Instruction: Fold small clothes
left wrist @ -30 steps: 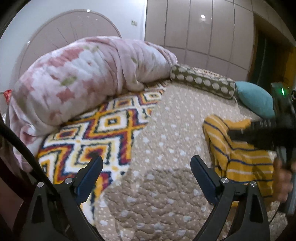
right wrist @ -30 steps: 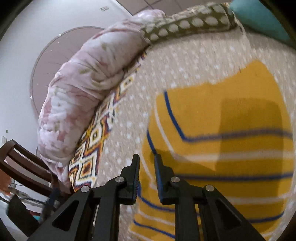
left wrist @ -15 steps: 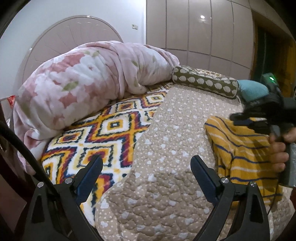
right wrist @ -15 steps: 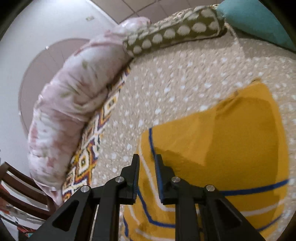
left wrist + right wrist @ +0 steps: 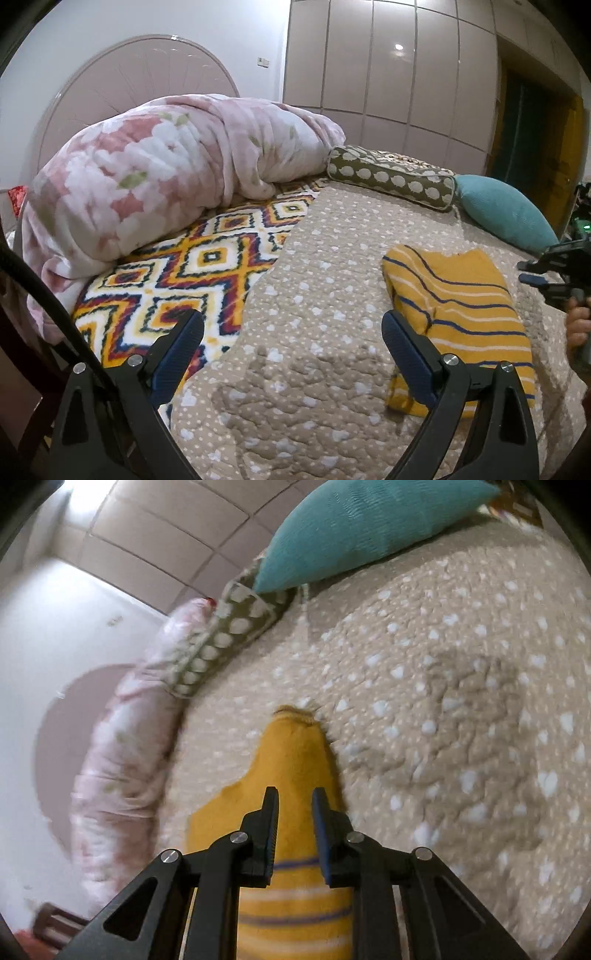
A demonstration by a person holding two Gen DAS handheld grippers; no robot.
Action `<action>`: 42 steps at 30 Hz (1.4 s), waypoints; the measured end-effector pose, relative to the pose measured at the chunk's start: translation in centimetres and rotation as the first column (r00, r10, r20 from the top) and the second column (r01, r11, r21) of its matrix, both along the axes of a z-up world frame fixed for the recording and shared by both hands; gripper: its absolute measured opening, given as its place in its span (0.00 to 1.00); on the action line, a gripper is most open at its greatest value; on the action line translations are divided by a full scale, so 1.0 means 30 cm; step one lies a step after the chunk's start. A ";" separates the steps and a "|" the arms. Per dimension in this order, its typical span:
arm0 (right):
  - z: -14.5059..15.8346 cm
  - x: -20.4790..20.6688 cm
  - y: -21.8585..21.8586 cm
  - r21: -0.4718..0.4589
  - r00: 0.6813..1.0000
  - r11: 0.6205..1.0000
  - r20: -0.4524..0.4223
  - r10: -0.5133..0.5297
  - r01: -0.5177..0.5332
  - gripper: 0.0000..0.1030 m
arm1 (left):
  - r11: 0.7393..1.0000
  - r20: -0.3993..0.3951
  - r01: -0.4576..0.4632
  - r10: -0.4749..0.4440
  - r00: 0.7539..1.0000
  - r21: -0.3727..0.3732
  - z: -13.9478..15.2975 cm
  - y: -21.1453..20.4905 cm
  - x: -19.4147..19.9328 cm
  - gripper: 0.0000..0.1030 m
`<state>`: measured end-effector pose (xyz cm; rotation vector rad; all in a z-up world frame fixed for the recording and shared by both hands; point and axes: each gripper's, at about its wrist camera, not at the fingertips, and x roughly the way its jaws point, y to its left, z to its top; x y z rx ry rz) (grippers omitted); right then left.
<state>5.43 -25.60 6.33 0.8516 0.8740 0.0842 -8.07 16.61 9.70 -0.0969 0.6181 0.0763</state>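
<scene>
A mustard-yellow garment with blue and white stripes (image 5: 458,314) lies folded on the beige dotted quilt (image 5: 325,295), right of centre in the left wrist view. My left gripper (image 5: 291,347) is wide open and empty above the quilt, left of the garment. My right gripper (image 5: 294,808) hovers over the garment's far end (image 5: 295,753), its jaws a narrow gap apart with nothing between them. It shows at the right edge of the left wrist view (image 5: 554,273), clear of the garment.
A pink floral duvet (image 5: 159,184) is heaped at the back left. A patterned blanket (image 5: 192,273) lies beside the quilt. A spotted bolster (image 5: 391,177) and a teal cushion (image 5: 506,210) lie at the back. Wardrobe doors stand behind.
My right gripper has lifted off the garment and swung right, off to its far end. The garment now lies flat and uncovered. My left gripper has stayed open.
</scene>
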 end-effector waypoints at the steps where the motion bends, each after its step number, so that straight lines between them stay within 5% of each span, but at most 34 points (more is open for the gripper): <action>1: 0.006 -0.020 0.015 0.024 0.999 0.999 0.017 0.029 -0.029 0.21 | 1.000 -0.001 0.006 -0.006 1.000 0.005 0.001 -0.010 0.000 0.93; 4: -0.004 -0.089 0.091 0.083 0.989 0.987 0.054 0.136 -0.140 0.21 | 1.000 -0.008 0.022 -0.022 1.000 0.018 0.003 -0.040 0.000 0.93; 9: -0.141 -0.196 0.184 0.144 0.963 0.953 -0.007 0.269 -0.266 0.19 | 0.998 0.009 0.023 -0.024 1.000 0.057 0.017 -0.074 -0.020 0.93; 16: -0.158 -0.381 0.228 0.080 0.935 0.933 -0.026 0.355 -0.352 0.21 | 0.999 0.038 0.022 -0.024 0.999 0.042 0.027 -0.085 -0.037 0.94; 22: -0.022 -0.289 0.249 0.036 0.935 0.939 0.113 0.337 -0.343 0.25 | 0.997 0.038 0.044 -0.046 0.998 0.057 0.037 -0.131 -0.051 0.94; 26: -0.135 -0.203 0.336 0.085 0.934 0.931 0.059 0.351 -0.355 0.25 | 0.996 0.067 0.042 -0.047 0.997 0.073 0.065 -0.135 -0.075 0.96; 29: -0.259 -0.232 0.441 0.114 0.900 0.894 -0.013 0.436 -0.432 0.25 | 0.996 0.078 0.044 -0.050 0.996 0.078 0.076 -0.132 -0.082 0.98; 33: -0.226 -0.351 0.506 -0.077 0.873 0.870 -0.012 0.488 -0.487 0.25 | 0.995 0.066 0.051 -0.056 0.996 0.082 0.072 -0.143 -0.073 0.98; 38: -0.114 -0.446 0.446 -0.337 0.928 0.868 -0.054 0.369 -0.365 0.30 | 0.988 0.019 0.110 -0.112 0.993 0.111 0.036 -0.209 -0.059 0.98; 42: -0.085 -0.485 0.374 -0.572 0.972 0.787 -0.123 0.199 -0.233 0.34 | 0.980 -0.053 0.172 -0.168 0.984 0.104 -0.017 -0.270 -0.041 0.98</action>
